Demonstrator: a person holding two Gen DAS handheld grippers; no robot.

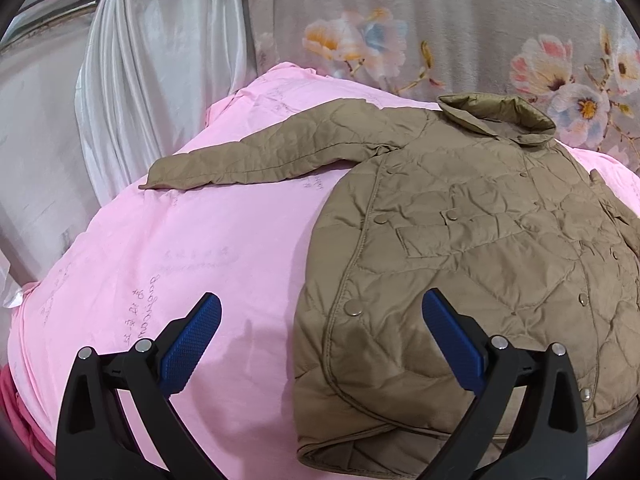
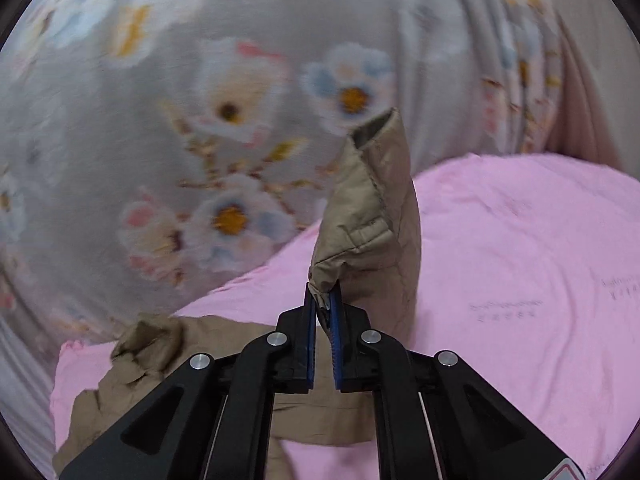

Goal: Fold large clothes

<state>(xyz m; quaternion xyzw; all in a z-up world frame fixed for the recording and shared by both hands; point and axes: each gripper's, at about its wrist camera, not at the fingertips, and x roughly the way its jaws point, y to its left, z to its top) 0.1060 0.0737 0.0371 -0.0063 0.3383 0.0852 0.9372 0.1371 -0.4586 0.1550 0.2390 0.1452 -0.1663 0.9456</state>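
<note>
While left gripper (image 1: 322, 316) gapes over jacket (image 1: 480, 240) | right gripper (image 2: 325, 300) pinches its sleeve (image 2: 372, 208)

The left wrist view looks forward and down between its own spread tongs (image 1: 320, 332), close above a pink sheet (image 1: 200, 248) and a tan quilted jacket (image 1: 480, 240). The right wrist view sits lower and more level, very near one sleeve (image 2: 372, 216), facing a flowered cloth (image 2: 200, 100). Both views share jacket, sheet and cloth.
</note>
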